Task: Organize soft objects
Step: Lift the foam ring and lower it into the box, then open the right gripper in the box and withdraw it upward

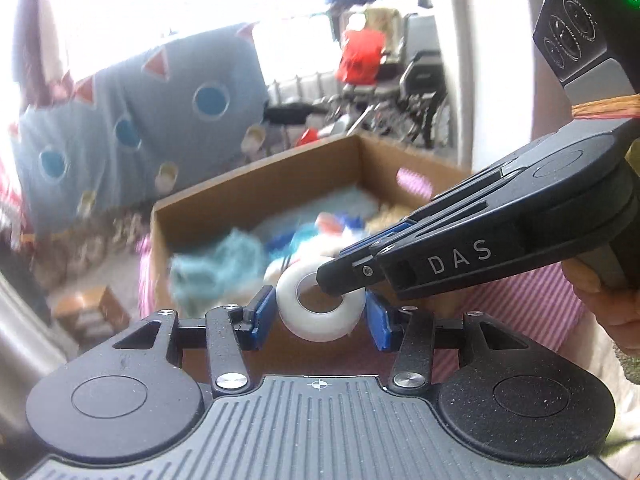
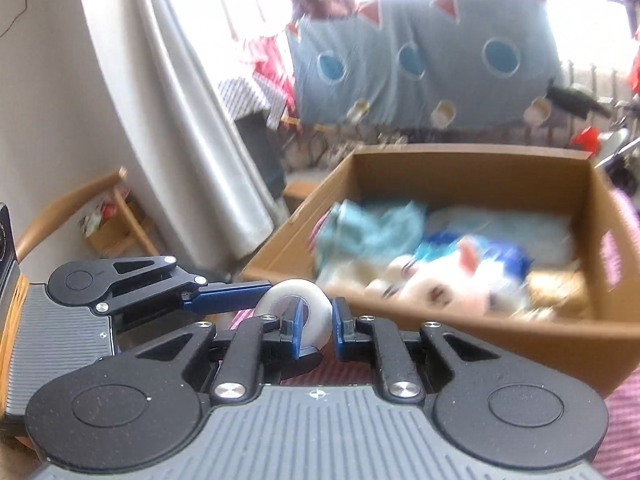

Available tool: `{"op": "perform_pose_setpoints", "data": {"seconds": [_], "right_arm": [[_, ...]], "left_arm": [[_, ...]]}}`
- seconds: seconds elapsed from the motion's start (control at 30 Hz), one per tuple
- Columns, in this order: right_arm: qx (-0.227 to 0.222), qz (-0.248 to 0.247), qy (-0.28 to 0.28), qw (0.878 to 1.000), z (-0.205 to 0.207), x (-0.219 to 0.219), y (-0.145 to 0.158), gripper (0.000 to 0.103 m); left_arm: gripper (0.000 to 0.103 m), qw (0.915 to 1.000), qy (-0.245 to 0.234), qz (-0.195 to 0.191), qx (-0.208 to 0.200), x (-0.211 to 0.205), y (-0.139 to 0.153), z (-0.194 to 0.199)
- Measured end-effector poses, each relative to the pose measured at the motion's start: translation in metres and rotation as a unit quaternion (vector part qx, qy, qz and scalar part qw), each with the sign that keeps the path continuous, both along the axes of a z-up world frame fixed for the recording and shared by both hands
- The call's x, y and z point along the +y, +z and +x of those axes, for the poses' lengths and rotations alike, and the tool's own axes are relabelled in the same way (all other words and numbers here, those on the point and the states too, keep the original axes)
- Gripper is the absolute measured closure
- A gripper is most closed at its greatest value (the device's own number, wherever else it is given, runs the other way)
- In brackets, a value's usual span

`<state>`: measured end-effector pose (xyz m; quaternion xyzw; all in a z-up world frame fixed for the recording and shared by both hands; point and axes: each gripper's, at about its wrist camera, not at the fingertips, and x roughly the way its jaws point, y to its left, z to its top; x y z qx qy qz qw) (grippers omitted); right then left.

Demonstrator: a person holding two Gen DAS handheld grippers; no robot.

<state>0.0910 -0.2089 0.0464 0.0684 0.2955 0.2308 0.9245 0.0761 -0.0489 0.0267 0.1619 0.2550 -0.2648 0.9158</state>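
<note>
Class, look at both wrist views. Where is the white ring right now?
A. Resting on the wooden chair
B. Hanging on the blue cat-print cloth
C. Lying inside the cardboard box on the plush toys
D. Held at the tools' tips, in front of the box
D: the white ring sits between the left tool fingers, with the right tool pinching its band, short of the cardboard box.

We record two matching black grippers: the left gripper (image 1: 320,322) and right gripper (image 2: 316,334) carry blue finger pads (image 1: 262,314), silver pivot screws (image 1: 231,381) and ribbed grey bodies. White "DAS" lettering (image 1: 460,258) marks the right unit. Bare skin shows on the right hand (image 1: 604,304).
</note>
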Motion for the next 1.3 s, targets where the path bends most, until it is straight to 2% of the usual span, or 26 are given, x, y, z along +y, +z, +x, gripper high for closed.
{"op": "perform_pose_setpoints", "data": {"seconds": [0.17, 0.3, 0.4, 0.63, 0.77, 0.93, 1.07, 1.2, 1.3], "right_arm": [[-0.027, -0.004, -0.034, 0.999, 0.013, -0.035, 0.023, 0.086], [-0.028, -0.013, -0.053, 0.998, 0.031, -0.067, 0.032, 0.086], [-0.009, -0.014, -0.061, 0.998, 0.05, -0.089, 0.028, 0.086], [0.056, -0.014, -0.051, 0.997, 0.092, -0.127, 0.013, 0.086], [0.109, -0.018, -0.036, 0.993, 0.115, -0.143, 0.001, 0.086], [0.168, -0.049, -0.01, 0.985, 0.132, -0.148, -0.011, 0.086], [0.193, -0.087, 0.01, 0.977, 0.138, -0.146, -0.015, 0.086], [0.222, -0.114, 0.026, 0.968, 0.152, -0.147, -0.021, 0.087], [0.249, -0.139, 0.037, 0.958, 0.164, -0.144, -0.031, 0.087]], "left_arm": [[0.055, 0.9984, -0.042, -0.006, -0.038, -0.032, 0.018, 0.018], [0.055, 0.9954, -0.075, -0.018, -0.056, -0.061, 0.025, 0.038], [0.055, 0.9934, -0.097, -0.021, -0.057, -0.082, 0.025, 0.051], [0.055, 0.9908, -0.133, -0.011, -0.023, -0.118, 0.012, 0.088], [0.055, 0.9893, -0.145, -0.007, 0.018, -0.123, 0.004, 0.103], [0.055, 0.9826, -0.146, -0.029, 0.111, -0.124, -0.009, 0.129], [0.055, 0.9699, -0.143, -0.066, 0.186, -0.121, -0.021, 0.143], [0.054, 0.9536, -0.139, -0.102, 0.247, -0.121, -0.029, 0.156], [0.047, 0.9399, -0.151, -0.117, 0.283, -0.126, -0.033, 0.163]]}}
